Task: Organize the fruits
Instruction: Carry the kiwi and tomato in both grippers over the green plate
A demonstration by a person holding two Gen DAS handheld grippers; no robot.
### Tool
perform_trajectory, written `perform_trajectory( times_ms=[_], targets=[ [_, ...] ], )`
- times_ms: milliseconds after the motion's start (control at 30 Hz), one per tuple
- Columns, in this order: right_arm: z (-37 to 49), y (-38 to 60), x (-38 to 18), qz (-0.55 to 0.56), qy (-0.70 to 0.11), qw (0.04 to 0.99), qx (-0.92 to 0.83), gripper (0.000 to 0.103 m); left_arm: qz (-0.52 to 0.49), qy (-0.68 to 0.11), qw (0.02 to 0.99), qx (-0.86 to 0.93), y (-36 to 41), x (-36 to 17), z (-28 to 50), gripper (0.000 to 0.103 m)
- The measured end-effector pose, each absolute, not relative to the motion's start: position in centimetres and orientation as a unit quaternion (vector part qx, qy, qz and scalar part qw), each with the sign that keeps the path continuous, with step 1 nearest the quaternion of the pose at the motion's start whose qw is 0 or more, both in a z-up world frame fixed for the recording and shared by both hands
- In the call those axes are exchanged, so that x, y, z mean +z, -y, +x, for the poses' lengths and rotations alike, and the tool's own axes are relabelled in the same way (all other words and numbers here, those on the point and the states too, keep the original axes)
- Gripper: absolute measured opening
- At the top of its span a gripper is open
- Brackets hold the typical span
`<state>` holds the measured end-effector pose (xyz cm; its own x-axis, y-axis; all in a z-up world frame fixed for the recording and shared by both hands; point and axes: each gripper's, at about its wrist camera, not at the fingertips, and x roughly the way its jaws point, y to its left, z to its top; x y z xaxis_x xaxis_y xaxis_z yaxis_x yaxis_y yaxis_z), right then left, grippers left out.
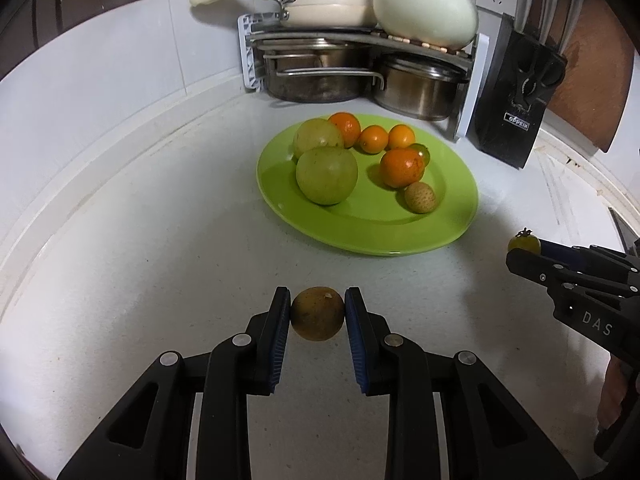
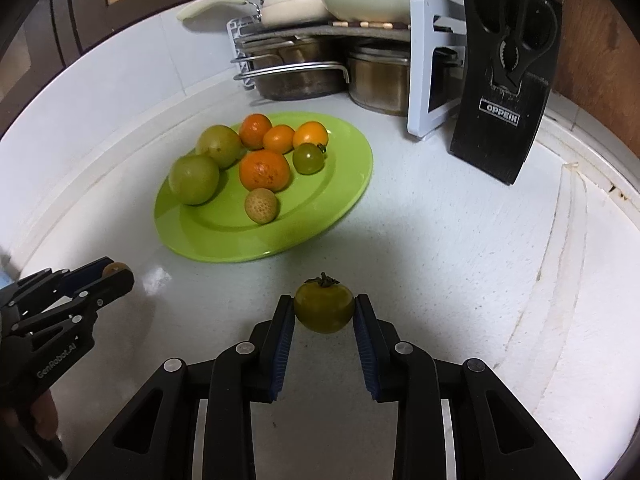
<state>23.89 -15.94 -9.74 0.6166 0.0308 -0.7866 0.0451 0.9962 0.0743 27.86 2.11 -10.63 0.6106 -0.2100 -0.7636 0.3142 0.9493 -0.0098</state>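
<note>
White speckled countertop is carrying a lime-green oval plate (image 2: 344, 184) of fruit. Left gripper (image 1: 317, 314) is pinching a round brown fruit (image 1: 317, 313); right gripper (image 2: 324, 307) is clamping a green stemmed tomato (image 2: 324, 307). Both should be lowering gently onto bare plate.

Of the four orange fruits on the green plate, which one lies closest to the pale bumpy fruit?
The largest orange fruit, next to the pale bumpy fruit; the other three sit farther back on the green plate.
</note>
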Motion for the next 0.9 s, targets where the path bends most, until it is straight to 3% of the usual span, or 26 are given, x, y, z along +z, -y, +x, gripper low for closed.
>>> perform_trajectory(
  times_ms=[900],
  targets=[
    [18.9,15.6,-2.9,0.023,-0.362,0.932,0.025,0.031,0.053,-0.326,0.929,-0.166,-1.5,-3.2,22.4,0.028]
  ],
)
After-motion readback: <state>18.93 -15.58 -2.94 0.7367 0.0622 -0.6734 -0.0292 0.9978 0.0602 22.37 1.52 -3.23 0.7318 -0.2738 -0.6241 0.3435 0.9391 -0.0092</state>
